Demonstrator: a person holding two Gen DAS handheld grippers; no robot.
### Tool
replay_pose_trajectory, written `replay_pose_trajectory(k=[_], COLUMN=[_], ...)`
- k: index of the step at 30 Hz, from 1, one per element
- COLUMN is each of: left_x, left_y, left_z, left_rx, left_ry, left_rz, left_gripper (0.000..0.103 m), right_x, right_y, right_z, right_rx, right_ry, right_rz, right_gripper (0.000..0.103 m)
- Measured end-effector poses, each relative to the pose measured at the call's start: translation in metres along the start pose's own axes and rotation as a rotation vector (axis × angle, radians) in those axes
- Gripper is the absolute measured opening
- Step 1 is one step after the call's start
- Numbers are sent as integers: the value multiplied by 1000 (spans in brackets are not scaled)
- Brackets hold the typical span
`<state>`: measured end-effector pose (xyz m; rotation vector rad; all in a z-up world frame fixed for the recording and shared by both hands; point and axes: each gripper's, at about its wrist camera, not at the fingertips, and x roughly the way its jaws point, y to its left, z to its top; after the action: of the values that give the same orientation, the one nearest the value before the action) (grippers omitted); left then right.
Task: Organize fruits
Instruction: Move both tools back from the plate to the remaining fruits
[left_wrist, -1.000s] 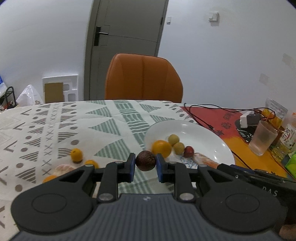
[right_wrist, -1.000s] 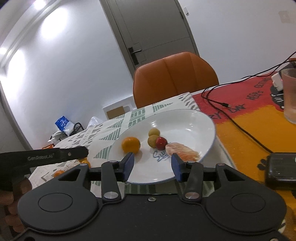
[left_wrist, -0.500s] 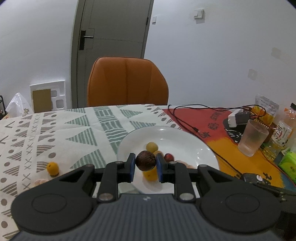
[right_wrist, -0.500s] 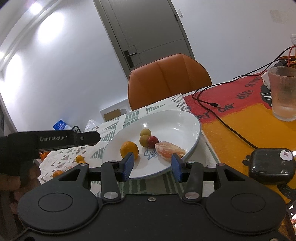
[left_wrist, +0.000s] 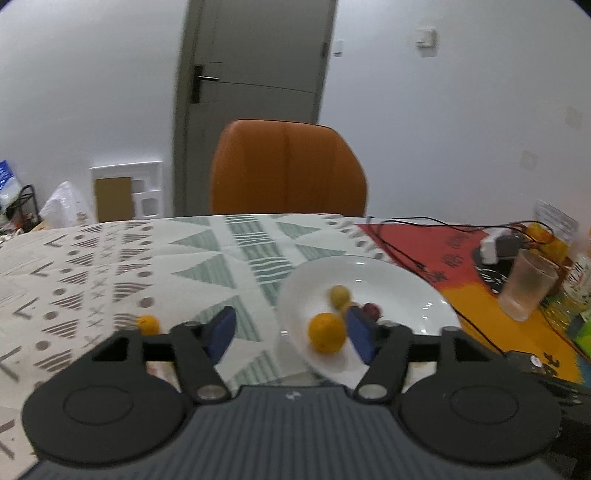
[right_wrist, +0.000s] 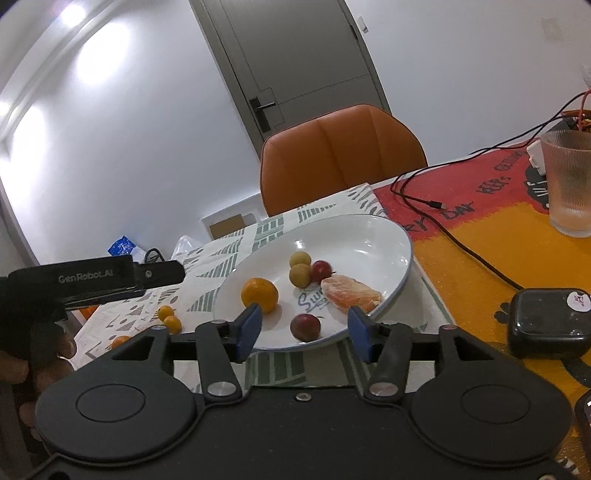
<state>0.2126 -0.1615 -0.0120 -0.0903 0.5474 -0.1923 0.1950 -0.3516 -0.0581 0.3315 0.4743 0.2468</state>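
Six fruits on plate (right_wrist: 391, 236), cable (right_wrist: 461, 240) beside

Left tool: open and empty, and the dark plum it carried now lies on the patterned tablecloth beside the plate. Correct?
Not quite. The left tool is open and empty, but the dark plum lies on the white plate, near its front rim, not on the tablecloth. The right wrist view shows it.

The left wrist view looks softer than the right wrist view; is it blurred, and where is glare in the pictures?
Left wrist view: motion blur smears the orange and the small fruits on the white plate. Right wrist view: sharp, fruit edges crisp on the plate, such as the dark plum; ceiling light flares on the wall at upper left, small highlights sit on the plate rim, and straight edges bend from the fisheye.
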Motion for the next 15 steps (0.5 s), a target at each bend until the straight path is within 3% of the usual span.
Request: replay_pose_trajectory(k=[5, 10, 15], left_x=[-10, -21, -32], left_y=[17, 30, 44], left_z=[0, -1, -1], left_rx=[-23, -38, -55], left_ry=[-15, -35, -50], left_rz=[37, 52, 63], left_gripper=[84, 89, 90], right_x=[0, -2, -4], right_y=[10, 23, 34], right_z=[0, 0, 1], right_rx=[-15, -37, -53], right_ry=[-4, -23, -30], right_rz=[12, 27, 40], right_gripper=[63, 82, 91])
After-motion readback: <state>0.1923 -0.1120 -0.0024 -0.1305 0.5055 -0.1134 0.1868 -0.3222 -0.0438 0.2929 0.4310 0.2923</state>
